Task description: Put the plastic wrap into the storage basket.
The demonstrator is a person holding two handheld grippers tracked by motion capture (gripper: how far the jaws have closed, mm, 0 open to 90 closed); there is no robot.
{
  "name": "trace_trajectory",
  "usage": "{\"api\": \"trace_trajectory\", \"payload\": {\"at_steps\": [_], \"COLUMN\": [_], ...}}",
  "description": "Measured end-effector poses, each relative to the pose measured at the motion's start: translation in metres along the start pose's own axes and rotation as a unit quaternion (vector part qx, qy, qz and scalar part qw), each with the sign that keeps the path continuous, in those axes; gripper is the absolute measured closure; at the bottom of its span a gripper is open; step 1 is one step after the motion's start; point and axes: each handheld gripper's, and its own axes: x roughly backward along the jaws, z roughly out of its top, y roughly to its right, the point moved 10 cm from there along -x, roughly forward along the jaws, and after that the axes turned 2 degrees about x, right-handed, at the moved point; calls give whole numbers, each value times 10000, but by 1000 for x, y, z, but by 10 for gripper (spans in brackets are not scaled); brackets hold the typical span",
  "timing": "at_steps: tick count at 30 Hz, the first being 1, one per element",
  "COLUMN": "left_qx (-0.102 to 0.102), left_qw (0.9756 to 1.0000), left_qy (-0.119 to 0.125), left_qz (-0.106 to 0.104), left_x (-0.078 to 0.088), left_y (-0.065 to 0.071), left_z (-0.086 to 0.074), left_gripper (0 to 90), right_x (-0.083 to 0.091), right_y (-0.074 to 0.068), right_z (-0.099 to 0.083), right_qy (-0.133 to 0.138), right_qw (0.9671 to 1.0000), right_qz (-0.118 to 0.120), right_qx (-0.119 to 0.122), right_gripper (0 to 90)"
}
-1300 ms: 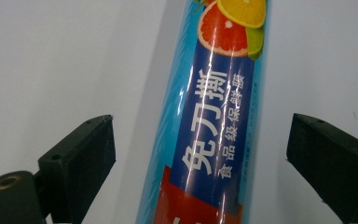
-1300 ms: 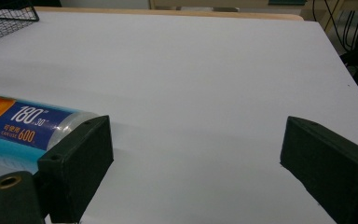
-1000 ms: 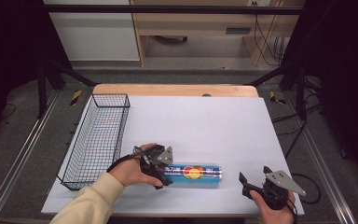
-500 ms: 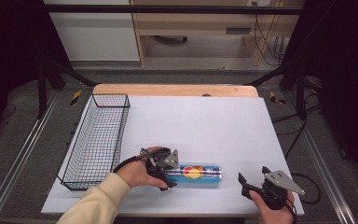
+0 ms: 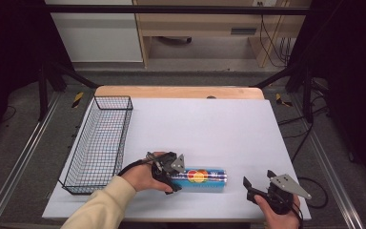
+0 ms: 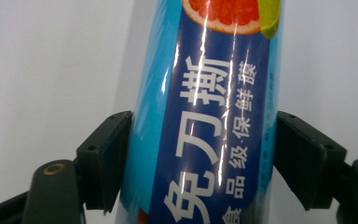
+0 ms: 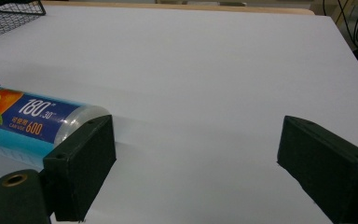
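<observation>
One blue roll of cling film (image 5: 201, 177) lies on its side on the white surface (image 5: 209, 124), near the front edge, its length running left to right. Its wrapper carries white Chinese lettering and a picture of cut citrus fruit; in the right gripper view the clear end cap of the roll (image 7: 32, 126) and the figures "180" and "600" can be read.

My left gripper (image 5: 171, 177) is at the left end of the roll. In the left gripper view its two black jaws stand on either side of the roll (image 6: 205, 130); the left jaw touches the wrapper, the right jaw is at its edge, and I cannot tell whether the grip is firm.

My right gripper (image 5: 257, 183) rests on the surface just right of the roll, apart from it, its jaws spread wide with nothing between them.

Left of the roll and reaching toward the back stands a black wire basket (image 5: 100, 143), its corner (image 7: 14, 14) visible in the right gripper view. Behind the roll, past the white sheet, runs a wooden edge (image 5: 178, 91) of the surface.
</observation>
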Motion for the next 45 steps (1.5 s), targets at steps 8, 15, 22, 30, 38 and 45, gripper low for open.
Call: {"api": "trace_trajectory", "payload": {"at_steps": [8, 15, 22, 30, 38, 45], "left_qx": [-67, -180, -266, -311, -326, -365], "left_qw": [9999, 9997, 9993, 9992, 9990, 9985], "left_qy": [-78, -134, -228, -229, -287, -399], "left_qz": [23, 126, 147, 140, 83, 95], "left_x": [-1, 0, 0, 0, 0, 1], "left_y": [-1, 1, 1, 1, 0, 0], "left_z": [-1, -1, -1, -1, 0, 0], "left_gripper": [279, 286, 290, 296, 299, 299], "right_x": [-1, -1, -1, -1, 0, -1], "right_y": [-2, -2, -3, -3, -2, -3], "right_z": [-1, 0, 0, 0, 0, 0], "right_qy": [-25, -14, -16, -4, -1, -1], "right_qw": [10000, 10000, 10000, 10000, 10000, 10000], "right_qz": [39, 48, 52, 53, 36, 58], "right_qx": [-8, 6, 15, 2, 10, 4], "right_gripper": [122, 123, 128, 129, 131, 131]}}
